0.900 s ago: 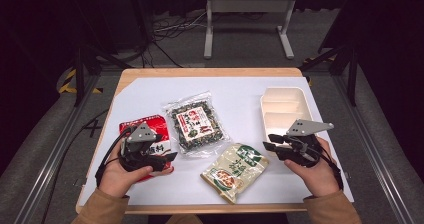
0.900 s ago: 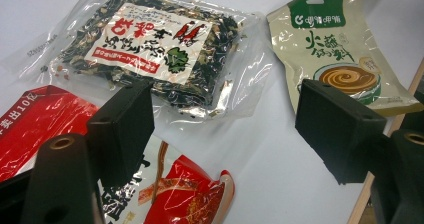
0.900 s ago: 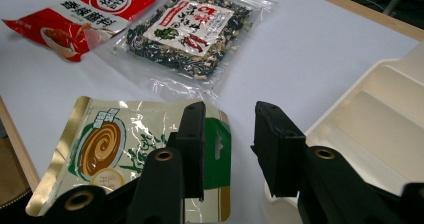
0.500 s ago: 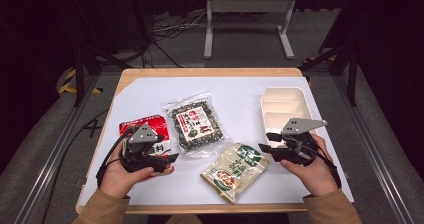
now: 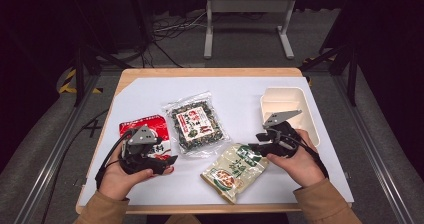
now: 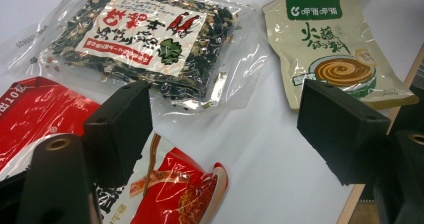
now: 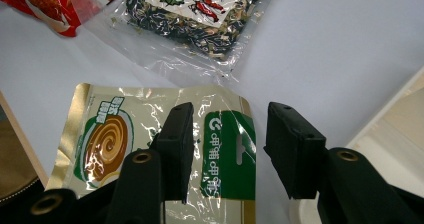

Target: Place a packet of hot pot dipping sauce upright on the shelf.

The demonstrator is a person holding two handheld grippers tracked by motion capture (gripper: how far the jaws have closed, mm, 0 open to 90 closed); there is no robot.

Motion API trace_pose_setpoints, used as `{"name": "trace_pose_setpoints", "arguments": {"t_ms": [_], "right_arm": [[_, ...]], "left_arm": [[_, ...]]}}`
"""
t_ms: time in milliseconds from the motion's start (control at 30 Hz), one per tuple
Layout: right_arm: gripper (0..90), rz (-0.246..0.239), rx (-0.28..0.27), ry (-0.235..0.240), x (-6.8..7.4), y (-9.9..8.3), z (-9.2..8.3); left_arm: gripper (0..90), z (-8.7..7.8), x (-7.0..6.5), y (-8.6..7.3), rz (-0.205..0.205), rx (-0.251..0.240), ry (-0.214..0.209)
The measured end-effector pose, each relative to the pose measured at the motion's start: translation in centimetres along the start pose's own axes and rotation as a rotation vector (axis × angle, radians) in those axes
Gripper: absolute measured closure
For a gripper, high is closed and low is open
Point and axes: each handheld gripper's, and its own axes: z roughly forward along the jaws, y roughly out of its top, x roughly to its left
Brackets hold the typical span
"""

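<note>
Right gripper view: right gripper [image 7: 227, 149] jaws released above green-topped packet [image 7: 150, 149]; left gripper [image 6: 225, 134] likewise released.

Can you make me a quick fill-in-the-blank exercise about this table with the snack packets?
1. The right claw hangs with open jaws over the top of the ____ packet.
2. The left claw is open above the ____ packet.
3. The clear bag of dark dried bits lies ____ those two packets.
4. The cream tray sits at the table's ____ side.

Missing words: beige; red; between; right
</note>
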Motion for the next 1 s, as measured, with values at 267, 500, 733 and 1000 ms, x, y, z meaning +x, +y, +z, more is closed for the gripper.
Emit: {"name": "trace_pose_setpoints", "arguments": {"t_ms": [267,500,733,1000], "right_arm": [[54.0,0.010,0.063,-0.007,-0.1,0.0,2.1],[52.4,0.000,0.153,-0.055,-0.1,-0.9,3.8],[50.2,0.012,0.182,-0.048,0.1,-1.7,4.9],[45.9,-0.005,0.208,-0.071,0.7,-2.0,5.5]], "left_arm": [[22.7,-0.3,0.2,-0.3,-0.009,-0.001,0.006],[22.6,-0.2,0.2,-0.2,-0.003,0.000,-0.002],[22.5,0.0,0.3,-0.3,-0.008,0.002,-0.006],[22.5,0.1,0.3,-0.3,0.002,0.008,-0.010]]}}
